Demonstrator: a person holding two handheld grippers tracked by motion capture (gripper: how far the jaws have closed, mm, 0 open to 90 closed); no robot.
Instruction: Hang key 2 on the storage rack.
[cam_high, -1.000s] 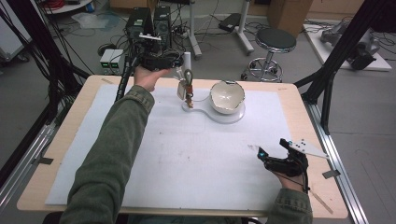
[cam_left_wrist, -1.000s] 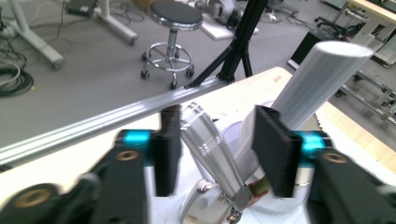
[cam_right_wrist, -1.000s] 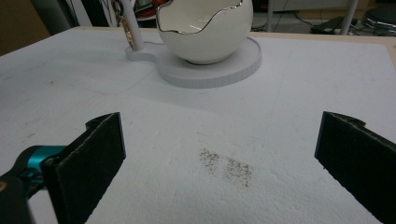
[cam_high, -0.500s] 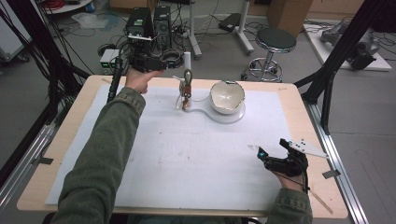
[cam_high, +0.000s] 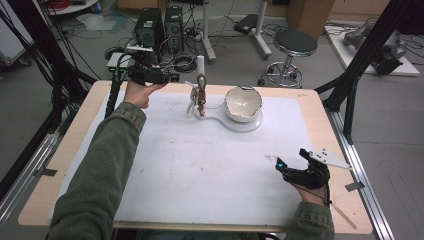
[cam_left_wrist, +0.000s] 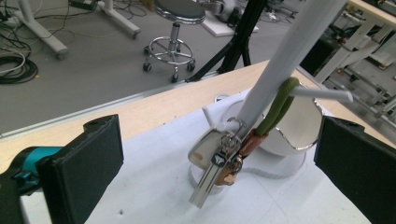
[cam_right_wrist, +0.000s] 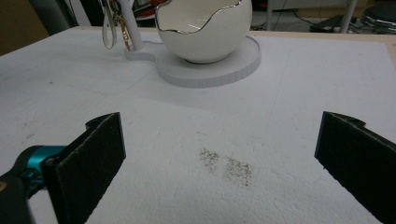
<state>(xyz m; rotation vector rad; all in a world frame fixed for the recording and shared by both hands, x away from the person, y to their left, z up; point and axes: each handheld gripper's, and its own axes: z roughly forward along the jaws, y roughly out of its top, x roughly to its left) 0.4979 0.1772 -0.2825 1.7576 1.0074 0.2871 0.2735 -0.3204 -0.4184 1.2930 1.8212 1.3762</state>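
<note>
Left gripper jaws have just been opening, now wide and empty, backed off left of the key bunch. Keys hang on the white stand's peg beside the bowl: hang looks done. Right gripper open, idle near table edge.

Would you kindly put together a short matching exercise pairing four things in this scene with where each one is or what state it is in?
Things:
1. bunch of keys
2. white bowl
3. left gripper
4. right gripper

Places or states:
A. sits on the round end of the white stand
B. low over the near right part of the white mat, jaws open
C. hangs by a green loop from the white post
D. held up at the far left edge of the table, jaws open, nothing between them

Pairs: 1-C, 2-A, 3-D, 4-B
</note>
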